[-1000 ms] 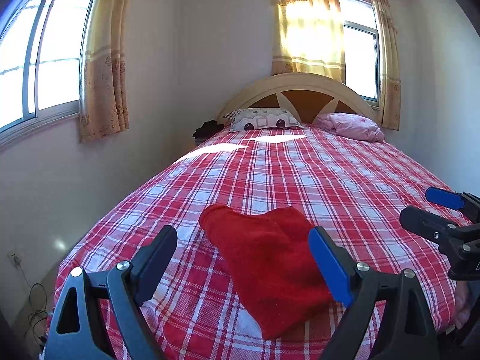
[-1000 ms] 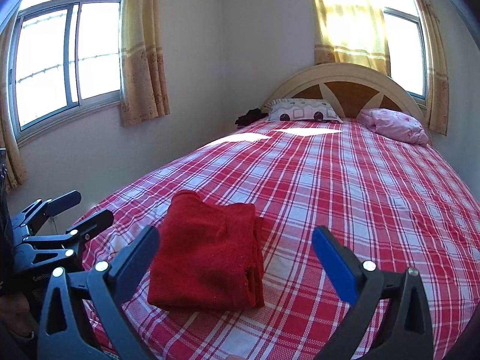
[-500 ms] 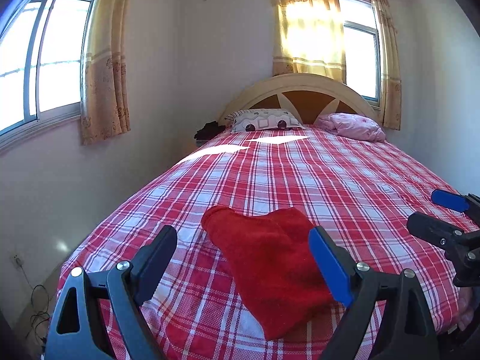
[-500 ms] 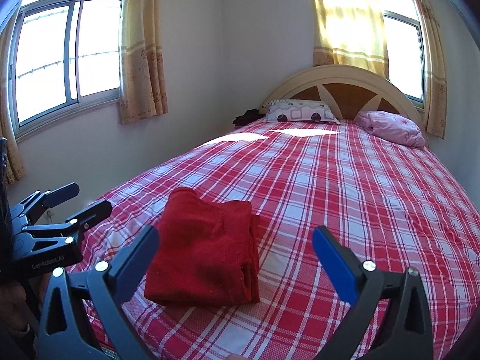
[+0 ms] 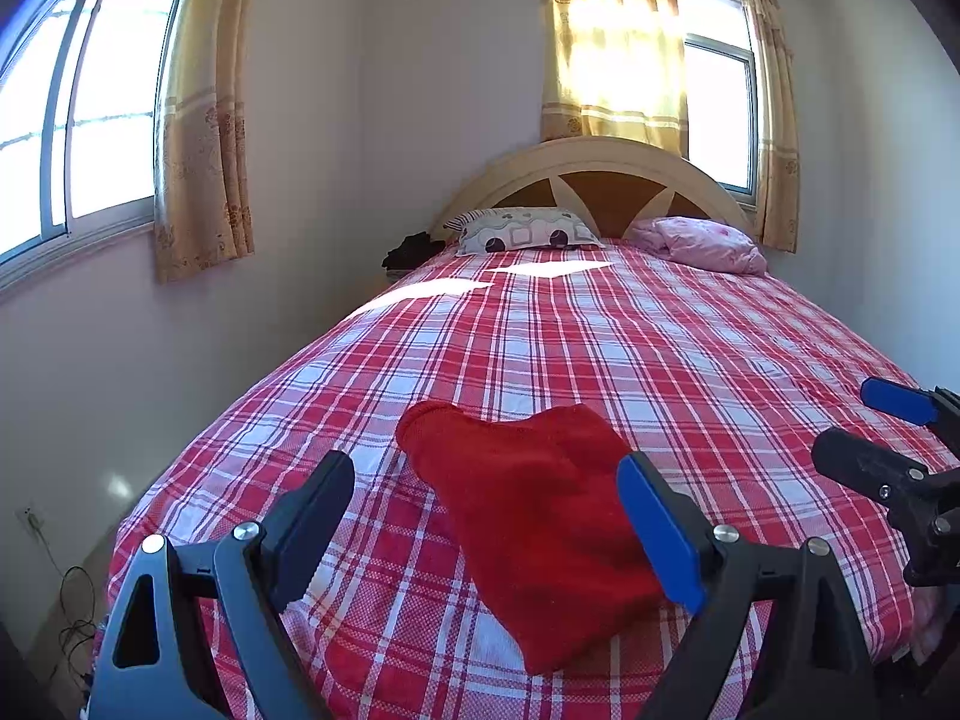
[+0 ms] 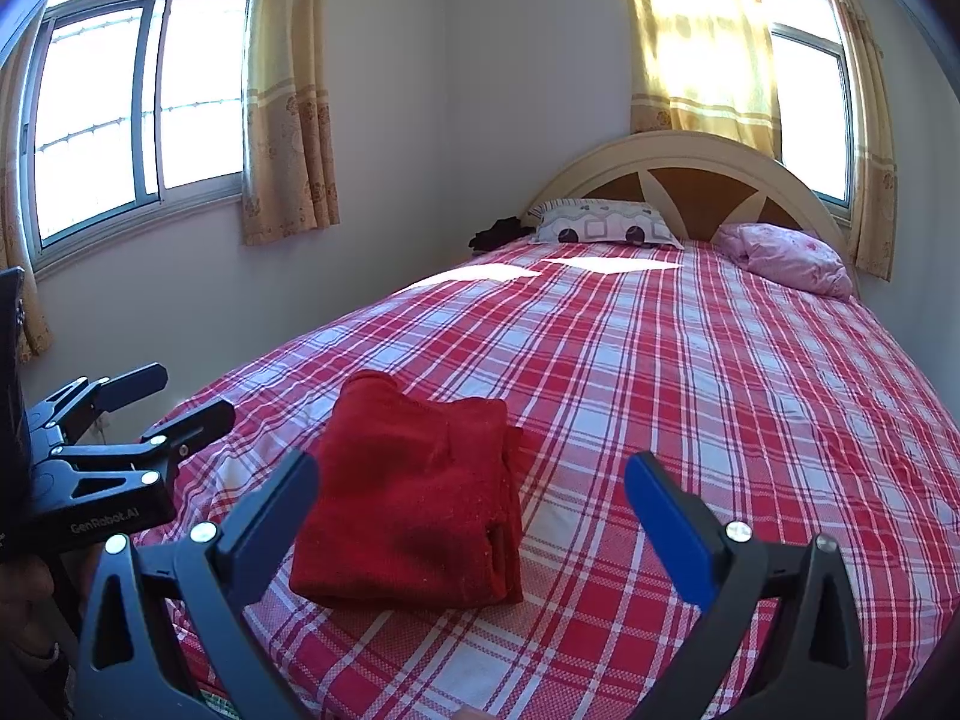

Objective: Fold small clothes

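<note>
The red garment (image 6: 414, 504) lies near the foot of the bed (image 6: 690, 396), on the red-and-white checked bedspread, low and a little left of centre in the right wrist view and low at centre in the left wrist view (image 5: 528, 510). It looks already folded: a compact, roughly rectangular bundle with stacked layers showing along its right edge and a rounded fold at the far left corner.

Both tools hang short of it. The left gripper (image 5: 486, 516) has its jaws wide apart with nothing between the pads; the cloth is only seen past them, lower down on the bed. The right gripper (image 6: 471, 513) is the same, jaws spread, empty, aimed down over the bundle's right side. Each tool also shows at the edge of the other's view, apart from the cloth.

To my eye this is either the pause after the last fold or the moment before one more. If another fold is wanted, the next move calls for both grippers to come down onto one edge of the bundle, pinch all the layers together and carry them over without letting the stack slide apart. If it is done, the bundle only needs leaving alone or setting aside. No other small clothes are visible on the bedspread; the patterned pillow (image 6: 606, 225) and pink pillow (image 6: 786, 255) sit far off by the headboard (image 6: 690, 168).
</note>
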`<action>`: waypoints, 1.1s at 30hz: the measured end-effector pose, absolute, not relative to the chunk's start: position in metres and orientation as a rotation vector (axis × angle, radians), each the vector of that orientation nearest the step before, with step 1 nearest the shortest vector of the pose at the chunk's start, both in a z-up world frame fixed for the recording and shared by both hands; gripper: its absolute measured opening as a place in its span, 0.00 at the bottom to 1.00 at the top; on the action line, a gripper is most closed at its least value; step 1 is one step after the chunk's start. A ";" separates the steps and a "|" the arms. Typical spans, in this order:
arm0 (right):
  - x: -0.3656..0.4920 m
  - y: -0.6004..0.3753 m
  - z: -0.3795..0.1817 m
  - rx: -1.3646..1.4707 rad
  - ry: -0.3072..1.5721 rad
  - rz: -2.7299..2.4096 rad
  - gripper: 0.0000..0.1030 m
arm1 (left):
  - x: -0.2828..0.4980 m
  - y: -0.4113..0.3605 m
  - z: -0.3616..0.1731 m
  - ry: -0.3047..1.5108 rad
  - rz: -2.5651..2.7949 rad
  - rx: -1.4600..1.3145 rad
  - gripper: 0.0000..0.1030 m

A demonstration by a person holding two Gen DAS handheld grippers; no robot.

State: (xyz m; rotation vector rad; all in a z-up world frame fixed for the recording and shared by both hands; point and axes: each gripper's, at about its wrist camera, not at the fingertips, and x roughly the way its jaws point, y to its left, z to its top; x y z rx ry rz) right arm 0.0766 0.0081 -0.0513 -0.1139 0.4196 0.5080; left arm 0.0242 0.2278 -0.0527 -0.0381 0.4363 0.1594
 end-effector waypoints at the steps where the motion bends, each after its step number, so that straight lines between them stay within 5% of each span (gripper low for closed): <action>1: 0.077 0.008 -0.052 -0.113 0.420 0.507 1.00 | 0.024 0.228 -0.052 0.436 0.159 -0.039 0.88; 33: 0.071 0.007 -0.057 -0.109 0.386 0.508 1.00 | 0.025 0.232 -0.047 0.443 0.157 -0.049 0.96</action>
